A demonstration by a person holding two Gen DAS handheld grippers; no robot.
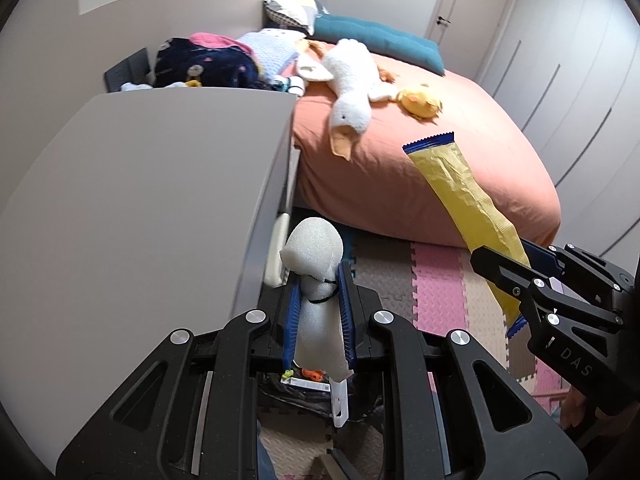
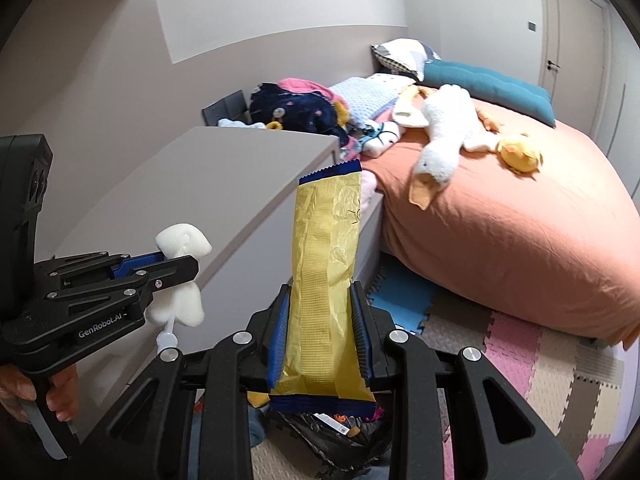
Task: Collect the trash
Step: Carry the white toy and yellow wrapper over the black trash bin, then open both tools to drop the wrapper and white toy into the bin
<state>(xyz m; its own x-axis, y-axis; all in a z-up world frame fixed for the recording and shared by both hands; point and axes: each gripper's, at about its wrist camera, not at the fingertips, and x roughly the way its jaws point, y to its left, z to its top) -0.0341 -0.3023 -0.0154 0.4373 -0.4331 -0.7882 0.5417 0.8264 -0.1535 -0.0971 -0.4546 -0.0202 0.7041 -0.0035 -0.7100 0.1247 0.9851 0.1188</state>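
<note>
Both grippers loaded, trash bag waiting below

The left gripper (image 1: 318, 320) has its jaws closed on a white foam piece (image 1: 316, 264) with a small plastic part hanging under it; the right gripper (image 2: 324, 340) has its jaws clamped on a long yellow snack wrapper (image 2: 326, 264) standing upright. A black trash bag (image 2: 340, 436) lies open on the foam floor mat (image 2: 520, 360), near and beneath both, beside the grey desk (image 1: 160, 184). To drop cleanly, I'd centre each load over the bag's mouth and lower it first, since foam and wrapper are light and may drift aside.
</note>
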